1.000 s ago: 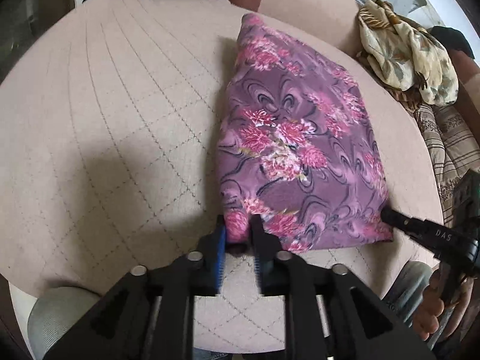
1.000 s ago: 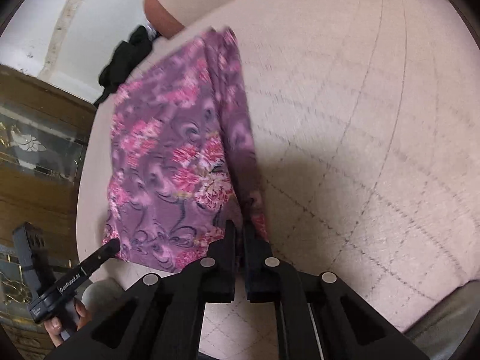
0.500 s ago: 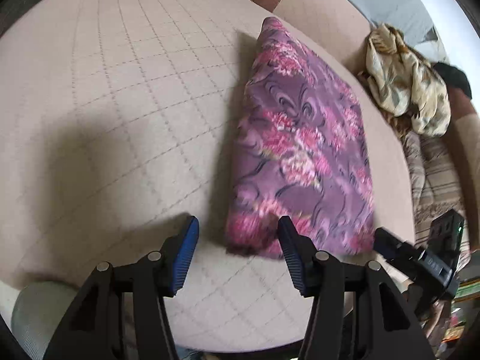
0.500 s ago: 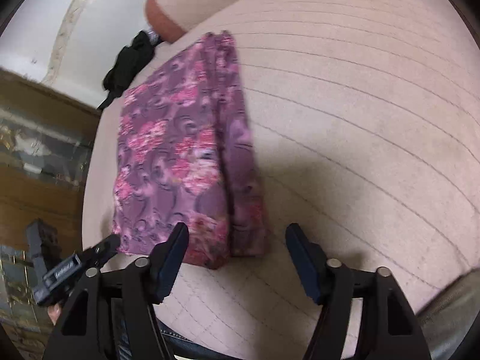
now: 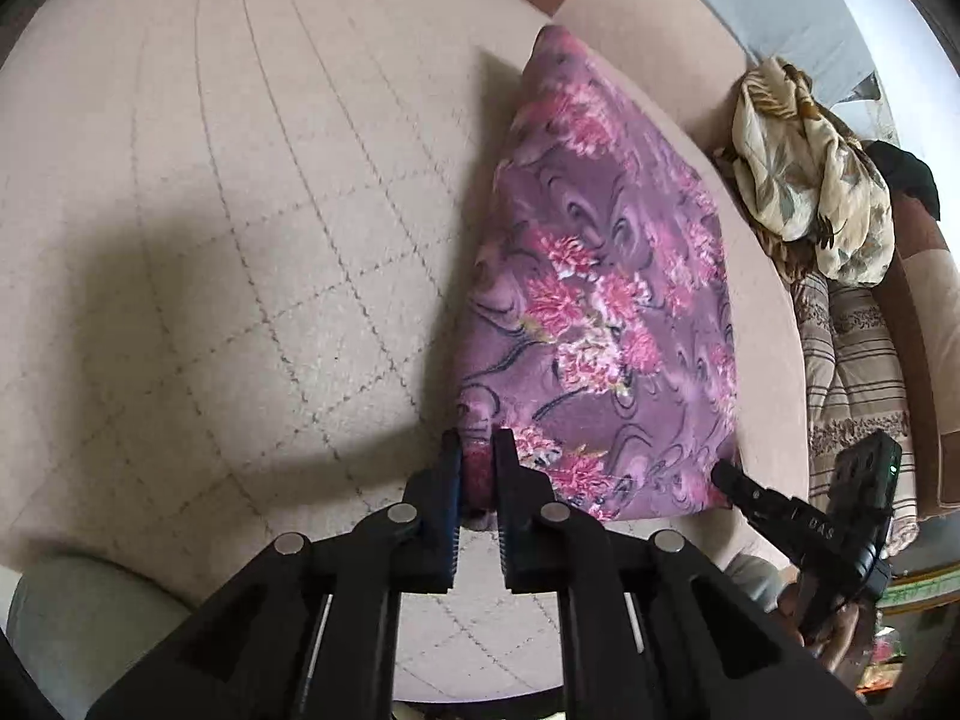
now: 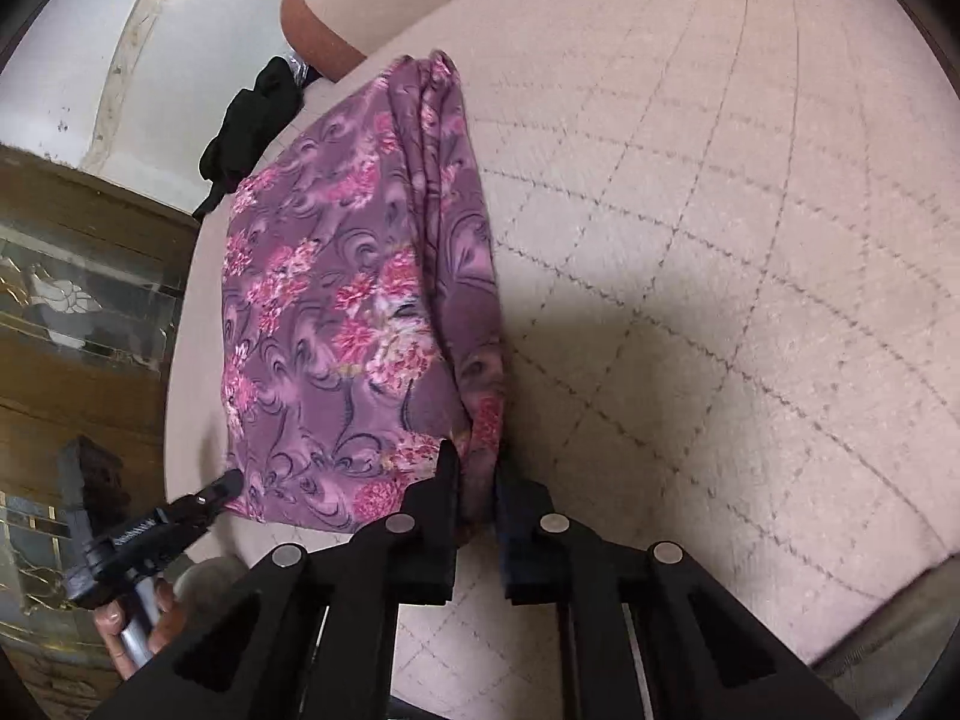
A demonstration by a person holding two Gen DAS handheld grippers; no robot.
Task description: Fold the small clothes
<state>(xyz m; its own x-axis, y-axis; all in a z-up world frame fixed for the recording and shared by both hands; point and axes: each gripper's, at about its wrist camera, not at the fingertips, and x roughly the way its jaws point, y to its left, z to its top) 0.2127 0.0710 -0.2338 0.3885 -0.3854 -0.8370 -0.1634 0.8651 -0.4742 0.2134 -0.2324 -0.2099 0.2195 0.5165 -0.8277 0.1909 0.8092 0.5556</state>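
The purple cloth (image 5: pixel 600 312) lies folded into a long strip on the quilted cushion (image 5: pixel 240 240), its near end toward the person. The left gripper (image 5: pixel 477 462) is closed on the near left corner, with fabric showing pinched between the blue pads. The right gripper (image 6: pixel 477 468) is closed on the near right corner, where the layered folded edge bunches between the jaws.

To do the next fold well, I would lift both corners together and level, just high enough to clear the cushion, then carry them straight to the far end so the edges meet square. The right side holds several stacked layers, so it looks liable to slip or fan out; a slow, even pull should keep them aligned. Both grippers should let go only once the cloth lies flat.

Counted: one purple cloth, two grippers, one cushion. A cream floral cloth (image 5: pixel 810 174) is heaped at the far right, and a black item (image 6: pixel 252 120) lies beyond the cloth's far end.
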